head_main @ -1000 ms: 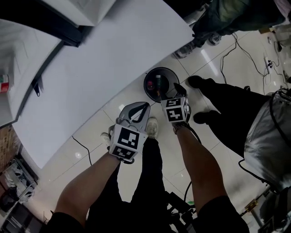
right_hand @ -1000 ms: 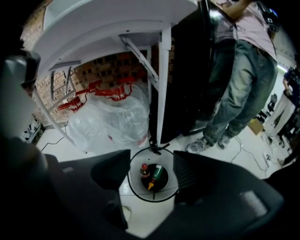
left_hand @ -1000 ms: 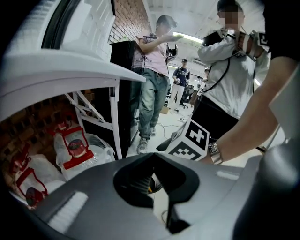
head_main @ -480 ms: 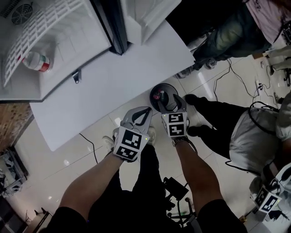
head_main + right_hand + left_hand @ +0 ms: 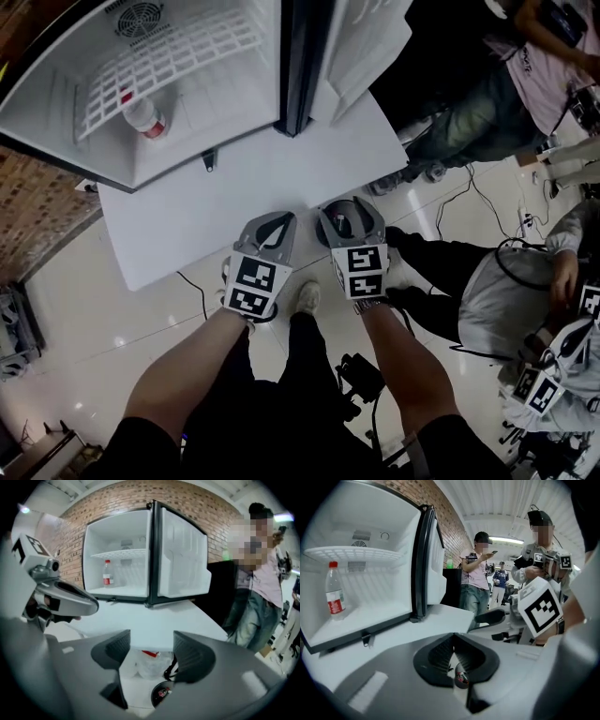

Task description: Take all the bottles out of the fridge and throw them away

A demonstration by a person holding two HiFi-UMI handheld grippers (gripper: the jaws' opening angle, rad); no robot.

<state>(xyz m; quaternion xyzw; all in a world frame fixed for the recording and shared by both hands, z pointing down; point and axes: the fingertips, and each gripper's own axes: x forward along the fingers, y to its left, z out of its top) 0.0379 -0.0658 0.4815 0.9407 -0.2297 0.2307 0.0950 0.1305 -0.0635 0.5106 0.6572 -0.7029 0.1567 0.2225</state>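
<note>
At upper left of the head view, a small white fridge (image 5: 225, 94) stands open on a white tabletop (image 5: 281, 178). One clear plastic bottle with a red cap and red label (image 5: 145, 117) stands upright inside it, under the white wire shelf. At frame centre, well apart from the bottle, the left gripper (image 5: 452, 639) has its jaws pressed together on nothing. The right gripper (image 5: 151, 641) beside it has its jaws spread and empty. Below them, a round black bin (image 5: 161, 693) sits on the floor.
</note>
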